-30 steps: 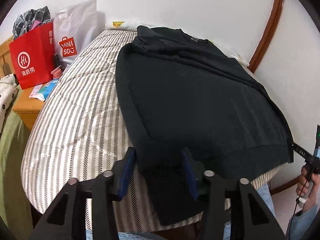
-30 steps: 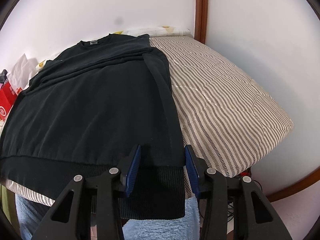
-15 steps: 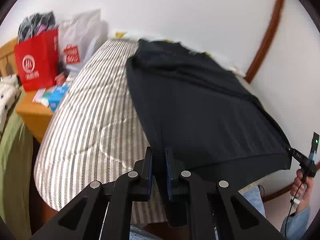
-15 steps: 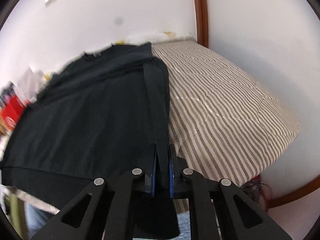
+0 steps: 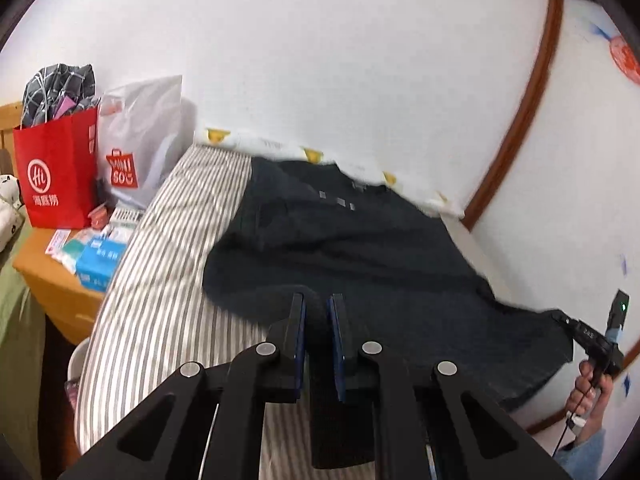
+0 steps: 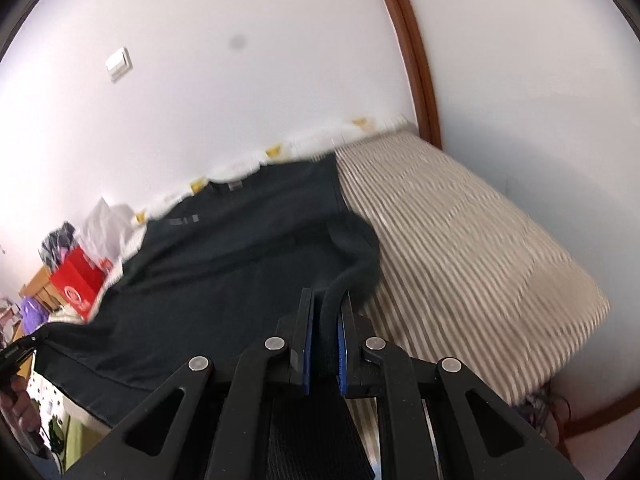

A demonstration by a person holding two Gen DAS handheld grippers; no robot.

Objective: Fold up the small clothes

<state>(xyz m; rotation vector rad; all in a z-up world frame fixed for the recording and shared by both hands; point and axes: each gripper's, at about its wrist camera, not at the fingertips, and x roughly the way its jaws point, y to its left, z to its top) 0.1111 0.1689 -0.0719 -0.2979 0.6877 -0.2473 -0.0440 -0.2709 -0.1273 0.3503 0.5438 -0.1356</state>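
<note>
Black sweatshirt [image 5: 352,248] lies on the striped bed [image 5: 168,280], hem lifted at six o'clock. Left claw [image 5: 318,340] and right claw [image 6: 325,340] each pinch a hem corner. Carrying both corners level toward the collar at twelve o'clock should fold it evenly.

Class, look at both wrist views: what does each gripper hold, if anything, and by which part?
Both hold the black sweatshirt by its ribbed bottom hem: the left gripper at one hem corner, the right gripper at the other.
</note>
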